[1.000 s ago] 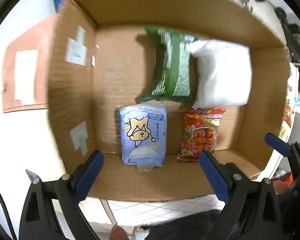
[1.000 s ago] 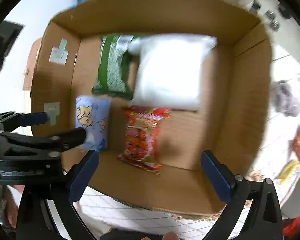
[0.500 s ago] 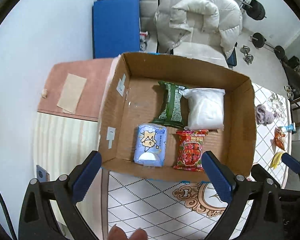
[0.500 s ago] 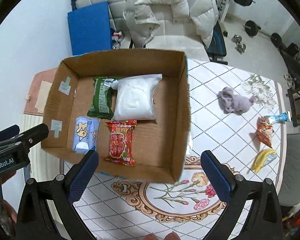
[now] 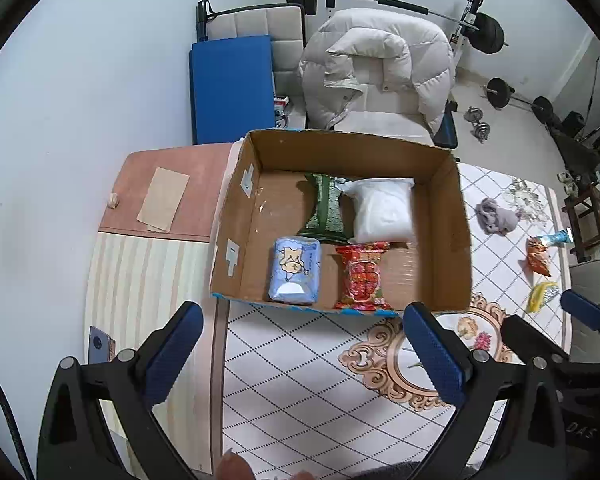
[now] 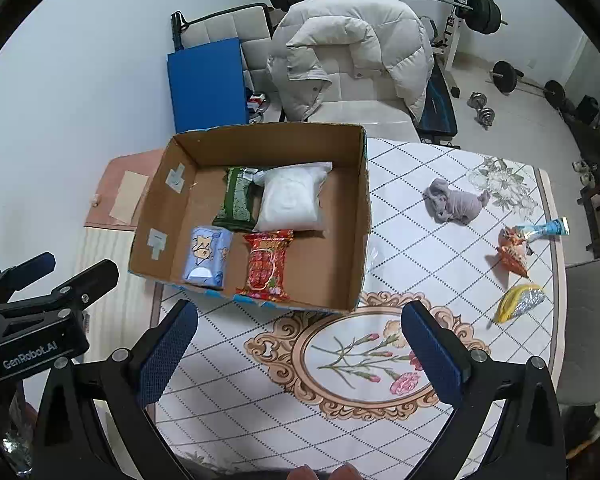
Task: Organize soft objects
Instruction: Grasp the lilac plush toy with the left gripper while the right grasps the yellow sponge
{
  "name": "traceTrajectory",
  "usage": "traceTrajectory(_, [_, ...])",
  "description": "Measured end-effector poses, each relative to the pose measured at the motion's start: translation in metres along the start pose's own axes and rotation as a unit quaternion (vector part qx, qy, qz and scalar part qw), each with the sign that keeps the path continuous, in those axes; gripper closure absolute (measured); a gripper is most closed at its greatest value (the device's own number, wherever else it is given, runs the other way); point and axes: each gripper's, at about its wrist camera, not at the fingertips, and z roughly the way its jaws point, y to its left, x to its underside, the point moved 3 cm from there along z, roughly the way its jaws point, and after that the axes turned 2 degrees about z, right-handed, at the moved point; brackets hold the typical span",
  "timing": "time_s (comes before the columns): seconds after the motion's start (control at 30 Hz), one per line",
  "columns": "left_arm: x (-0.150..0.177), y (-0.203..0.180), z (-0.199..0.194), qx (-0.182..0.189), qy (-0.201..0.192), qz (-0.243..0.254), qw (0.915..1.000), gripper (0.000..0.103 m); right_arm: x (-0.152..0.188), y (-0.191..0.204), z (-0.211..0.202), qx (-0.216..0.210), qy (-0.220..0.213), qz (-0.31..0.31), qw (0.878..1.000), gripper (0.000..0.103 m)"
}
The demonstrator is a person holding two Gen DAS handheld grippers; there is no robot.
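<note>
A cardboard box [image 5: 448, 240] [image 6: 364, 216] stands on the table. It holds a blue tissue pack [image 5: 295, 276] [image 6: 207, 258], a red packet [image 5: 363, 278] [image 6: 265, 266], a green packet [image 5: 325, 212] [image 6: 238, 200] and a white bag [image 5: 384, 210] [image 6: 290, 200]. On the cloth to the right lie a grey cloth wad [image 6: 454, 202] [image 5: 496, 216], an orange packet [image 6: 512, 254], a blue tube [image 6: 546, 228] and a yellow-silver packet [image 6: 520, 302]. My left gripper [image 5: 304, 354] and right gripper [image 6: 300, 350] are both open and empty, high above the table's near side.
A patterned tablecloth [image 6: 380, 360] covers the table. A pink board [image 5: 160, 196] and a phone [image 5: 100, 344] lie left of the box. Behind stand a chair with a white down jacket [image 6: 352, 52], a blue mat [image 6: 208, 84] and a barbell rack.
Both grippers have pulled back and up from just above the box. The view has widened from the box interior to the whole table and room. The box contents have not moved.
</note>
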Motion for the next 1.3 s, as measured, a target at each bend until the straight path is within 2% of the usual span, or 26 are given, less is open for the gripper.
traceTrajectory(0.1, [-0.001,-0.010,-0.007,-0.003,-0.002,0.008,1.0000,0.000,0.004,-0.006,-0.003,-0.013,0.005,0.008,1.000,0.000])
traceTrajectory(0.2, [-0.012,-0.036,-0.011,-0.007,-0.007,0.034,0.9994,0.000,0.004,-0.026,-0.006,-0.023,0.007,0.027,0.999,0.000])
traceTrajectory(0.3, [-0.029,-0.079,-0.005,0.007,-0.006,0.063,0.9980,0.000,0.000,-0.066,-0.011,-0.026,0.008,0.063,0.998,0.000])
traceTrajectory(0.37, [-0.042,-0.117,0.004,0.018,-0.002,0.090,0.9958,0.000,-0.003,-0.108,-0.013,-0.015,0.006,0.101,0.995,0.000])
traceTrajectory(0.43, [-0.056,-0.165,0.014,0.012,-0.008,0.144,0.9895,0.000,-0.005,-0.157,-0.011,-0.003,0.008,0.149,0.989,0.000])
traceTrajectory(0.5, [-0.068,-0.214,0.026,-0.007,-0.026,0.211,0.9770,0.000,-0.002,-0.221,-0.004,0.006,0.012,0.216,0.976,0.000])
traceTrajectory(0.53, [-0.073,-0.240,0.036,-0.018,-0.032,0.250,0.9676,0.000,0.001,-0.243,0.001,0.010,0.015,0.240,0.971,0.000])
traceTrajectory(0.6, [-0.084,-0.295,0.067,-0.025,-0.021,0.325,0.9451,0.000,0.009,-0.300,0.018,0.022,0.026,0.297,0.954,0.000])
traceTrajectory(0.7, [-0.091,-0.354,0.114,-0.042,-0.003,0.406,0.9130,0.000,0.021,-0.365,0.054,0.032,0.056,0.359,0.931,0.000])
traceTrajectory(0.8, [-0.094,-0.405,0.168,-0.050,0.030,0.469,0.8810,0.000,0.032,-0.408,0.092,0.021,0.092,0.400,0.911,0.000])
traceTrajectory(0.83, [-0.095,-0.415,0.181,-0.055,0.035,0.481,0.8745,0.000,0.035,-0.418,0.105,0.009,0.102,0.413,0.905,0.000])
traceTrajectory(0.87, [-0.094,-0.426,0.197,-0.058,0.046,0.497,0.8646,0.000,0.037,-0.423,0.113,0.006,0.109,0.419,0.901,0.000])
traceTrajectory(1.0, [-0.092,-0.452,0.248,-0.074,0.088,0.536,0.8363,0.001,0.044,-0.440,0.149,-0.006,0.140,0.437,0.889,0.000])
traceTrajectory(1.1, [-0.088,-0.461,0.279,-0.084,0.116,0.555,0.8196,0.001,0.050,-0.448,0.170,-0.013,0.160,0.449,0.879,0.000])
traceTrajectory(1.17, [-0.086,-0.463,0.294,-0.085,0.134,0.559,0.8138,0.001,0.054,-0.452,0.182,-0.017,0.168,0.460,0.872,0.000])
traceTrajectory(1.23, [-0.084,-0.465,0.300,-0.072,0.142,0.560,0.8133,0.016,0.055,-0.454,0.190,-0.019,0.176,0.464,0.868,0.000])
traceTrajectory(1.27, [-0.083,-0.465,0.304,-0.069,0.151,0.555,0.8151,0.038,0.056,-0.455,0.195,-0.017,0.180,0.465,0.866,0.002])
traceTrajectory(1.3, [-0.080,-0.465,0.306,-0.063,0.163,0.549,0.8170,0.055,0.056,-0.455,0.197,-0.016,0.183,0.466,0.865,0.007])
